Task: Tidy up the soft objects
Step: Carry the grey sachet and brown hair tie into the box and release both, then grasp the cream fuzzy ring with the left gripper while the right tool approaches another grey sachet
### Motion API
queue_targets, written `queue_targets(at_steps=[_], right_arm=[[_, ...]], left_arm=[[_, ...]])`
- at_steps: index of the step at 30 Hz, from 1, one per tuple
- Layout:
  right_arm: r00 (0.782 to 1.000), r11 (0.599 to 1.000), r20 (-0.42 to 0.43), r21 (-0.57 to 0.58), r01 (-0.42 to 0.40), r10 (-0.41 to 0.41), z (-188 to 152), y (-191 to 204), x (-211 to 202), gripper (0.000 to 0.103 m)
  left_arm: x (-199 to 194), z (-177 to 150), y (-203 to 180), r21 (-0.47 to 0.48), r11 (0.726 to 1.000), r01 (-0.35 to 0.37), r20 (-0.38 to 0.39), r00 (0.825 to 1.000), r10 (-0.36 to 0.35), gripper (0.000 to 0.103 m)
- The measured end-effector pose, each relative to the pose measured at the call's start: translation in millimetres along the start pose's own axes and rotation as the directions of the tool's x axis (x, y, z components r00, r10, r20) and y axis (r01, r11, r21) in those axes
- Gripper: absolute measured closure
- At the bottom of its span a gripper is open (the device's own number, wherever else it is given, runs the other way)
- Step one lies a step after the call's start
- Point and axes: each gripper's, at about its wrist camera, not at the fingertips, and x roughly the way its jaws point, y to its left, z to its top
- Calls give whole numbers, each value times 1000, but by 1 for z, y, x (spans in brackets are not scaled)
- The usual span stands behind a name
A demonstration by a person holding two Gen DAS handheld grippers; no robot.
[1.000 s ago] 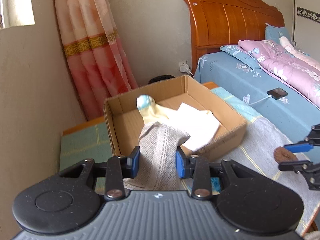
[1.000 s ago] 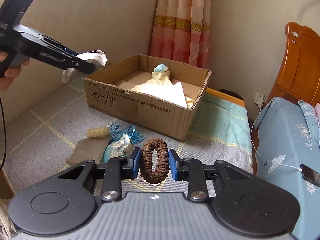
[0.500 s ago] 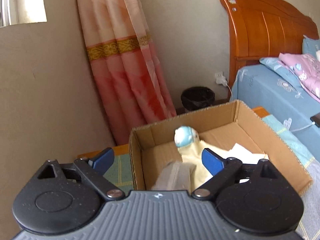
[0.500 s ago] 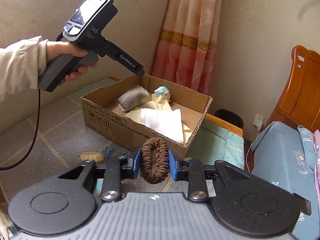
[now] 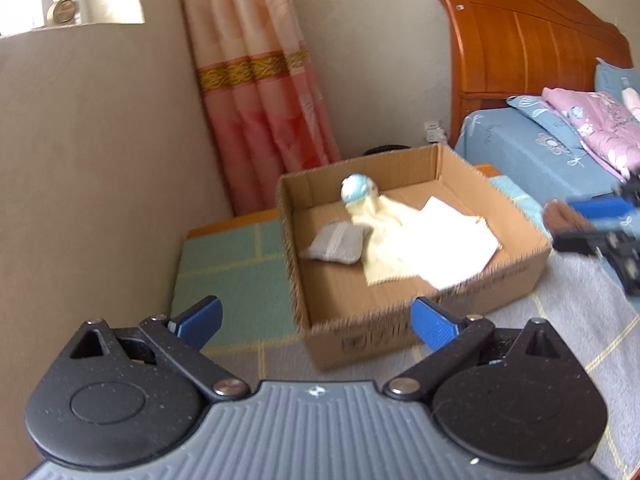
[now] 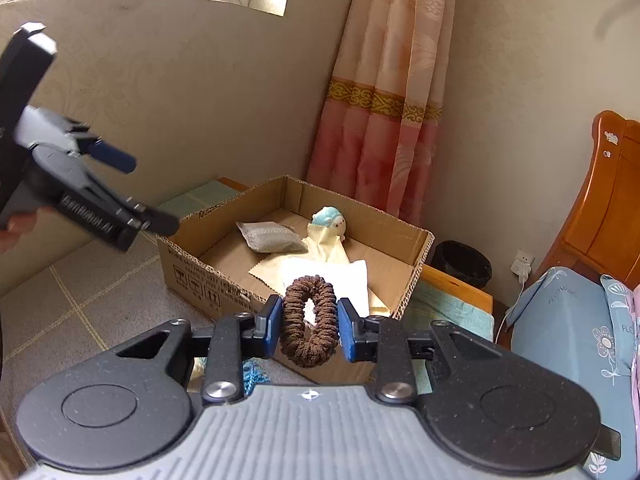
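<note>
An open cardboard box [image 5: 516, 264] [image 6: 200, 268] stands on the mat. Inside lie a grey lace-trimmed pouch [image 5: 334, 244] [image 6: 270, 236], a cream cloth doll with a blue head [image 5: 358, 190] [image 6: 330, 220] and a white folded cloth [image 5: 452, 246] [image 6: 352, 276]. My left gripper [image 5: 316, 322] is open and empty, in front of the box's near left corner; it also shows at the left of the right wrist view [image 6: 150, 192]. My right gripper [image 6: 308, 330] is shut on a brown scrunchie [image 6: 308, 320], held above the box's near wall; it shows at the right edge of the left wrist view [image 5: 592, 220].
A pink curtain [image 5: 256, 92] hangs behind the box. A bed with a wooden headboard [image 5: 520, 40] and blue sheet is at the right. A black bin [image 6: 462, 262] and a wall socket [image 6: 522, 266] are behind the box. A blue tasselled item [image 6: 252, 376] lies below my right gripper.
My left gripper opened and dropped the grey pouch into the box, then pulled back and away. My right gripper carried the scrunchie closer to the box.
</note>
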Motion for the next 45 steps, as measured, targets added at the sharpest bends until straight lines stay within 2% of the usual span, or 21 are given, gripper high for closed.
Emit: queue_targets(at_steps=[8,12,17,19,21,23,34,41,45], right_arm=[[999,998,-1,-12,-54,54,40,12,37,69],[997,996,-13,-22,-81,81,61,22,59,69],[996,996,-34,-26,-83,82,86,37,92,66],[995,996,-44,-6,-92,91,92,39,102,51],[997,998,-38,18,-68,69,95,42,110,10],[998,997,-12,46,-66,67,92,44,109,1],[998,992,-66,128,-3,11,79,38,96,0],[995,993,-98,114,42,-31,59,43,85,0],[991,986,-121,148,75,-57,41,43,78,0]], left_arm=[[-13,-45,18,-150,989,19,-34,999,-24,2],[-14,-56,27,-176,984,-16,-67,998,5,2],[-17,-65,34,-205,979,-13,-78,997,-4,2],[-20,-67,35,-210,978,-10,-73,997,-6,2],[-21,-69,36,-219,976,-6,-70,997,-10,2],[-22,-69,36,-218,976,-5,-70,998,-10,2],[-22,-71,40,-234,972,30,-54,998,-44,2],[-23,-73,38,-224,974,40,-54,997,-53,2],[-23,-75,37,-224,974,41,-59,997,-56,2]])
